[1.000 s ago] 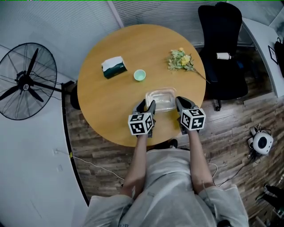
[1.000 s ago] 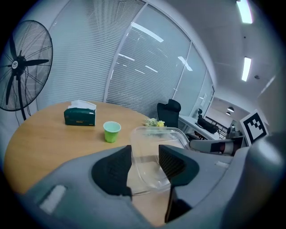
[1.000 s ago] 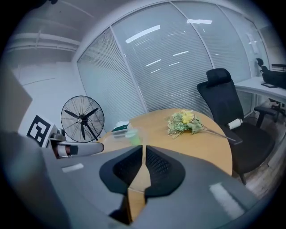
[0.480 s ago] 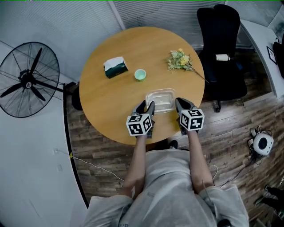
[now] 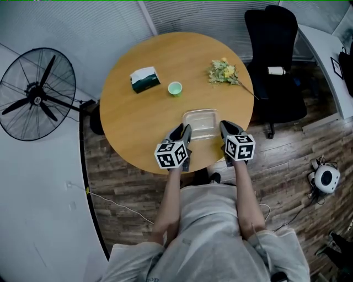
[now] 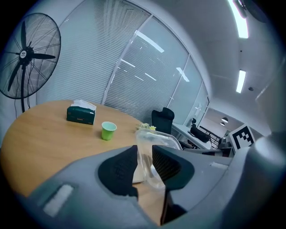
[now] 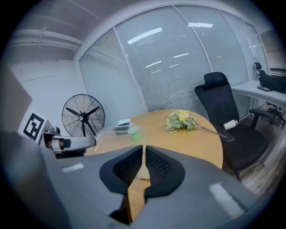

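Wood-plank floor surrounds a round wooden desk, with blinds along the far side of the room. A clear plastic container sits at the desk's near edge, a little right of its middle, and both tools are on it.

The left hand-held gripper is clenched on the container's left wall. Its own view shows the clear wall pinched between the two dark pads, and the container looks tilted there. The right hand-held gripper grasps the container's right side. Its jaws stand almost together, with only the thin clear rim caught between them. From the head view I cannot tell whether the container's base touches the desk.

A small green cup stands upright near the desk's middle, well apart from the container. A dark green tissue box lies towards the far left edge, near the cup but not touching it. A bunch of yellow flowers lies by the far right edge, its stem pointing towards the right rim.

A black office chair stands just beyond the desk's right edge, with a white roll on its seat. A pedestal fan stands off the desk's left side.
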Motion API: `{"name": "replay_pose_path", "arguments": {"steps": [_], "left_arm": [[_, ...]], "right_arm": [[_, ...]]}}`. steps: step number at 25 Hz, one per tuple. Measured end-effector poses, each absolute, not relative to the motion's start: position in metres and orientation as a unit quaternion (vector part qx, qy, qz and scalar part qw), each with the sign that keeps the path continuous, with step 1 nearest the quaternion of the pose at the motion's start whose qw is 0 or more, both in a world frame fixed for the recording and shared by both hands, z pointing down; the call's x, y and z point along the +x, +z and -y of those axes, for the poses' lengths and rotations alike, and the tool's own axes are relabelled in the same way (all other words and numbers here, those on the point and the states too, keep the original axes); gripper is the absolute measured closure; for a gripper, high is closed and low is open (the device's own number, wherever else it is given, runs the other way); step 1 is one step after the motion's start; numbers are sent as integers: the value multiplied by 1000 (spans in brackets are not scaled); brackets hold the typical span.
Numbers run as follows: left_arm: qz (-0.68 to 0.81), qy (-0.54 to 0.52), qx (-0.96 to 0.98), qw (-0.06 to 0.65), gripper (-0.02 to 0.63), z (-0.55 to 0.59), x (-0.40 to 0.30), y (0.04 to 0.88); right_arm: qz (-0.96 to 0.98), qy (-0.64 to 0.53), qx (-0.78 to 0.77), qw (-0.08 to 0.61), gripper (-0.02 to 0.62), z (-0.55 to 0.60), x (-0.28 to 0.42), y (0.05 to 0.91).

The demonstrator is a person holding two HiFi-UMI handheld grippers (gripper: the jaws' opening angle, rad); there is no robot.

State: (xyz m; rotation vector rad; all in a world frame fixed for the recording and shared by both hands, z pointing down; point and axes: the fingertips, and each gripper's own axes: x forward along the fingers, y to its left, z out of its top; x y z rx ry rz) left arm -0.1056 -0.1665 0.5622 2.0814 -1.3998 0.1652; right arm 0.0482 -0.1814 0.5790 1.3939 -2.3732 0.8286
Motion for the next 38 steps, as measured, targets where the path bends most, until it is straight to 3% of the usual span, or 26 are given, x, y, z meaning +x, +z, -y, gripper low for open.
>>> {"name": "replay_pose_path", "arguments": {"steps": [17,38], "left_arm": [[503,39,800,324,537,110,-88,561],[526,44,795,298,525,93,-98,561]], "right_arm": [[810,305,485,128,575,131,68,589],[822,270,489,114,575,102,61,567]]}}
